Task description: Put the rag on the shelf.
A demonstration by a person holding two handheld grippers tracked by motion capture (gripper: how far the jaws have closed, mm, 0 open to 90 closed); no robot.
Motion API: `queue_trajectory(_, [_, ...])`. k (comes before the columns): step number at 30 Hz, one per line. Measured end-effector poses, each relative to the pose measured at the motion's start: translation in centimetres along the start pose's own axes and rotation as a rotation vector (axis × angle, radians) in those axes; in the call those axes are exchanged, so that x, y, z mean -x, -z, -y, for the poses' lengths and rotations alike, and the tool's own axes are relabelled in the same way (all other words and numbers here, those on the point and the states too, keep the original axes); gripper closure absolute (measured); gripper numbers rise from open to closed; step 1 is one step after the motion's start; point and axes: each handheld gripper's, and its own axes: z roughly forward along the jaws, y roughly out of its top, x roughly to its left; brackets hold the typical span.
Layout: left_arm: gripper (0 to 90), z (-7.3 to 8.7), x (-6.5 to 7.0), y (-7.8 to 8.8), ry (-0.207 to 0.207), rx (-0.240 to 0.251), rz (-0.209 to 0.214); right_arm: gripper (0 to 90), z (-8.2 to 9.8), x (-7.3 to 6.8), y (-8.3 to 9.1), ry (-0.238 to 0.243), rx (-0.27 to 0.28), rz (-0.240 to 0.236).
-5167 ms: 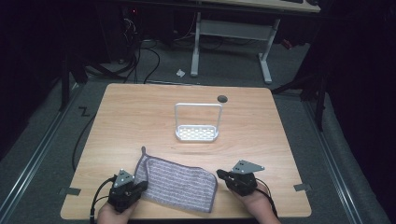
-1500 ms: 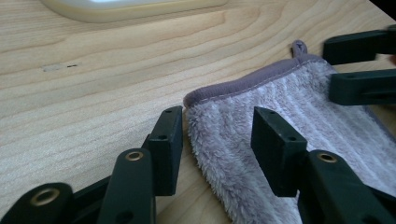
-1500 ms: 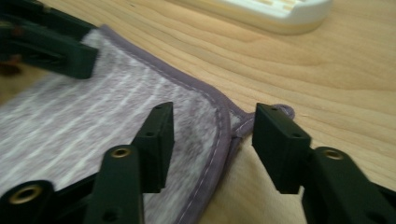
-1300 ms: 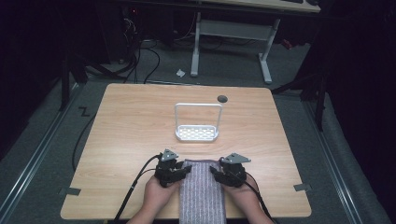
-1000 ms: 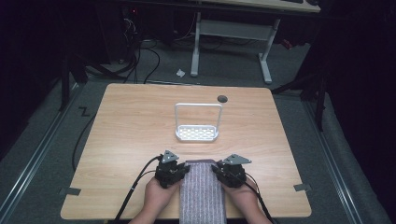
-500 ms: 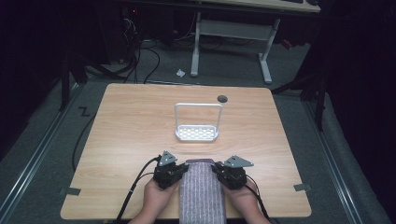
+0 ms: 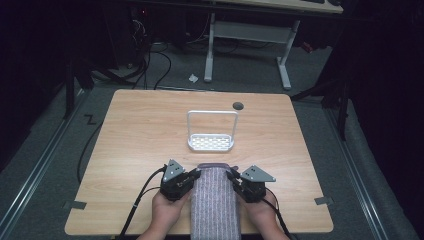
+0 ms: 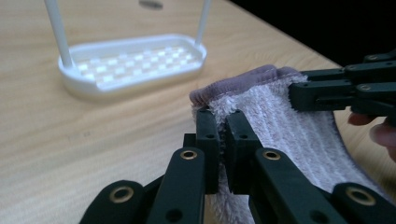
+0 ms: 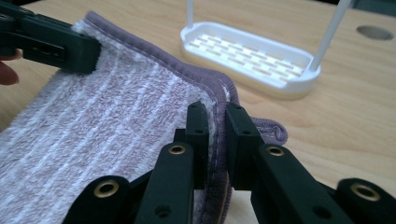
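Towel (image 7: 215, 200), purple striped, at counter (image 7: 140, 135) near edge, far corners pinched: left gripper (image 7: 192, 176) clamped on left corner, right gripper (image 7: 234, 178) clamped on right after closing. White rack (image 7: 211, 142) sits just beyond it.

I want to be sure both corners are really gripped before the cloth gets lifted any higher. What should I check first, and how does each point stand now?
1. Left claw shut on the purple striped terry towel, near corner: ok.
2. Right claw shut on the towel's other corner: ok.
3. Towel edge spans flat between both claws, no twist: ok.
4. White plastic rack with wire hoop stands apart from the towel: ok.
5. Wooden table bare between towel and rack: ok.
6. Towel's near end past the table edge hangs free: cannot tell.
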Motion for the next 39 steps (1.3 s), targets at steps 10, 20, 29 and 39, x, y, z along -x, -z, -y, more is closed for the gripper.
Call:
queue_trajectory(10, [85.7,-1.2,1.4,2.2,-0.009,0.112,-0.049,81.5,-1.9,-1.2,1.5,0.031,0.114,0.031])
queue_trajectory(20, [85.5,-2.8,3.0,4.4,-0.085,0.250,-0.113,81.4,-4.1,-2.5,4.0,0.071,0.269,0.052])
queue_trajectory(29, [85.9,-6.0,3.9,5.6,-0.123,0.346,-0.109,81.4,-7.3,-2.5,6.1,0.092,0.364,0.056])
queue_trajectory(39, [85.9,-10.4,4.3,6.5,-0.175,0.421,-0.102,81.4,-11.1,-1.8,7.3,0.103,0.454,0.083])
